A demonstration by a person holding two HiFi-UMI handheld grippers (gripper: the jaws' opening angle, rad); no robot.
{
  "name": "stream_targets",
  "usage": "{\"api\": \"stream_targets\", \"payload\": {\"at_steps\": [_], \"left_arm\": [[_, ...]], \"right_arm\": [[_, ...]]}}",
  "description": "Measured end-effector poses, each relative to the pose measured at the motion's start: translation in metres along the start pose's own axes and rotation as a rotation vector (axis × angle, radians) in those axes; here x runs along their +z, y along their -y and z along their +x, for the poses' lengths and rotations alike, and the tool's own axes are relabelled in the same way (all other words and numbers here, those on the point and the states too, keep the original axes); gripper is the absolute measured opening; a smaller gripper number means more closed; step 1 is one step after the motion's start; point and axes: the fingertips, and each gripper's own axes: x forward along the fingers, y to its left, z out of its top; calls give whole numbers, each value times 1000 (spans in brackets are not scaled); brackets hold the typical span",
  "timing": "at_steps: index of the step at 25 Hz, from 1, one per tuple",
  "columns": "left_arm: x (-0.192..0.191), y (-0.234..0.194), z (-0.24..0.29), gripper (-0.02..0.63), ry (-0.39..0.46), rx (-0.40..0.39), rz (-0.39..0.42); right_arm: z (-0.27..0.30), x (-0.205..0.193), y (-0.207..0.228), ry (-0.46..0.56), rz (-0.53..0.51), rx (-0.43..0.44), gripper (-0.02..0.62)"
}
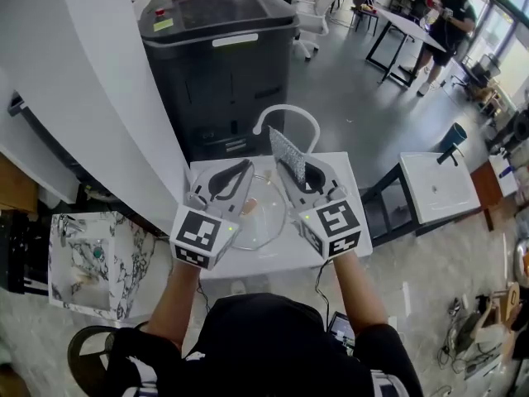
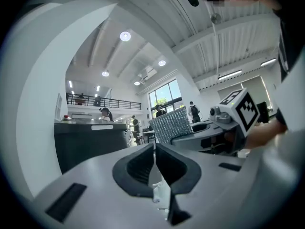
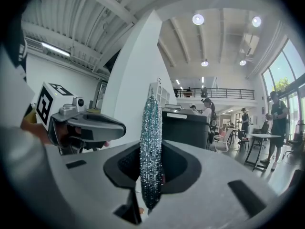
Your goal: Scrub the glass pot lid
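Note:
The glass pot lid (image 1: 263, 222) lies flat on the white table (image 1: 335, 172), under and between my two grippers, with a small brownish knob near its middle. My left gripper (image 1: 246, 165) (image 2: 154, 149) is held level above it, jaws shut with nothing visible between them. My right gripper (image 1: 285, 162) (image 3: 151, 161) is shut on a glittery silver-teal scouring pad (image 3: 151, 142) (image 1: 287, 155), which stands upright out of the jaws. The pad (image 2: 169, 125) also shows in the left gripper view. Neither gripper view shows the lid.
A white curved faucet (image 1: 289, 118) rises at the table's far edge. Behind it stands a dark grey cabinet (image 1: 219, 56). A white column (image 1: 74, 98) runs along the left, with a marbled stand (image 1: 87, 259) below it. A white sink unit (image 1: 438, 188) is right; a person (image 1: 442, 31) stands far back.

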Motion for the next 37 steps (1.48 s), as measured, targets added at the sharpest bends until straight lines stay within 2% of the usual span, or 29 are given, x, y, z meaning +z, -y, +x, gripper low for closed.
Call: {"api": "stream_targets", "payload": {"at_steps": [6, 12, 18, 37], "left_arm": [[14, 13, -2, 14, 20, 47, 1], [18, 23, -3, 14, 24, 90, 1], [24, 32, -3, 14, 23, 117, 33], [28, 36, -4, 14, 40, 125, 35]], "right_arm": [[-13, 9, 9, 64, 47, 6, 67], [-26, 8, 11, 74, 47, 39, 67], [-38, 8, 13, 81, 48, 48, 67], [-44, 11, 15, 98, 43, 30, 67]]}}
